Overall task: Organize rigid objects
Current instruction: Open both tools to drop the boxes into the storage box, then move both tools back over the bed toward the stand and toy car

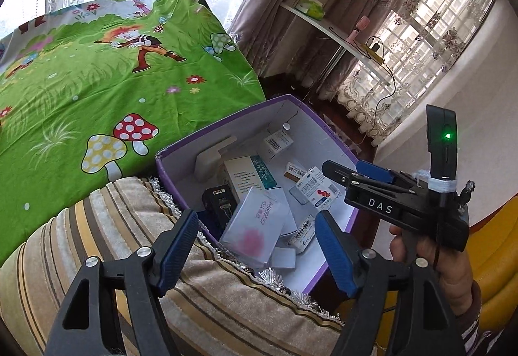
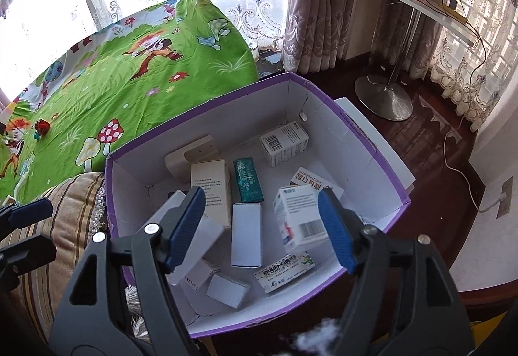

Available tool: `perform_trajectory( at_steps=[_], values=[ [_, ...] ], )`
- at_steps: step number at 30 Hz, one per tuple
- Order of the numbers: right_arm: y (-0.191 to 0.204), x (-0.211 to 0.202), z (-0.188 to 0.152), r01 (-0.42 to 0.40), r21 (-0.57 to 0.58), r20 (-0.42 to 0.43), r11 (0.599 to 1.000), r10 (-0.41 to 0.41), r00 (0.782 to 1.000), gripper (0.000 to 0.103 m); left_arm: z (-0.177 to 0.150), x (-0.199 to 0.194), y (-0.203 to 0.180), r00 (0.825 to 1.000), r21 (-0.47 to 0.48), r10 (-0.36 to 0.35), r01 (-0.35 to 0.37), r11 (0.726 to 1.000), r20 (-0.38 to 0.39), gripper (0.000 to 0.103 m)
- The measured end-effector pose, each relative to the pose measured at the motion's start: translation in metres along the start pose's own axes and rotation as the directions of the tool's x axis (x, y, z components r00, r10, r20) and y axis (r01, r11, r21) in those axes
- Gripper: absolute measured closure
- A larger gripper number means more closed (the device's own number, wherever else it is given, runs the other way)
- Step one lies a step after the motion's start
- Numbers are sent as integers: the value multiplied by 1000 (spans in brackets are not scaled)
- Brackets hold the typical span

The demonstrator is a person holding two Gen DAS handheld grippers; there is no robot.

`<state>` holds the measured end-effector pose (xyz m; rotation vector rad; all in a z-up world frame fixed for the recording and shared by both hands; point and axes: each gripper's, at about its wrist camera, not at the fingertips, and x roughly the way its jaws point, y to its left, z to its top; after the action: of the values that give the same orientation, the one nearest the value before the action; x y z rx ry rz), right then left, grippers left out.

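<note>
We see a purple box (image 2: 343,119) with white inside, sitting by a striped cushion (image 1: 97,246) and a green cartoon sheet (image 1: 97,81). Inside it, small rigid items lie jumbled: a barcode carton (image 2: 285,142), a teal carton (image 2: 247,179), a tall white carton (image 2: 210,187), a plain white carton (image 2: 246,234), a beige plastic piece (image 2: 191,155), a black item (image 1: 220,204), a clear packet (image 1: 252,226).

Left gripper (image 1: 257,246) hovers over the box's near end, jaws spread, nothing between the pads. Right gripper (image 2: 260,229) is over the box too, jaws spread. A white-blue carton (image 2: 299,218) lies tilted just beside its right finger (image 2: 336,229); we cannot tell if they touch. A hand (image 1: 443,265) holds the right gripper.
</note>
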<state>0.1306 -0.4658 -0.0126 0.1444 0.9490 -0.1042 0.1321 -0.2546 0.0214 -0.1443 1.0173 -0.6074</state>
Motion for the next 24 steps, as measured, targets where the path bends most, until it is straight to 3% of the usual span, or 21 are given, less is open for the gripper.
perform_trajectory(
  at_steps=[7, 13, 24],
  values=[
    [17, -3, 0, -44, -31, 4, 999, 44, 999, 28, -7, -31, 27, 997, -48, 52, -49, 998, 61, 28],
    [40, -6, 1, -88, -78, 0, 993, 88, 996, 28, -22, -72, 67, 982, -113, 141, -127, 985, 125, 28],
    [102, -14, 1, -159, -213, -12, 964, 161, 987, 28, -72, -148, 160, 939, -340, 294, -222, 914, 178, 28]
  ],
)
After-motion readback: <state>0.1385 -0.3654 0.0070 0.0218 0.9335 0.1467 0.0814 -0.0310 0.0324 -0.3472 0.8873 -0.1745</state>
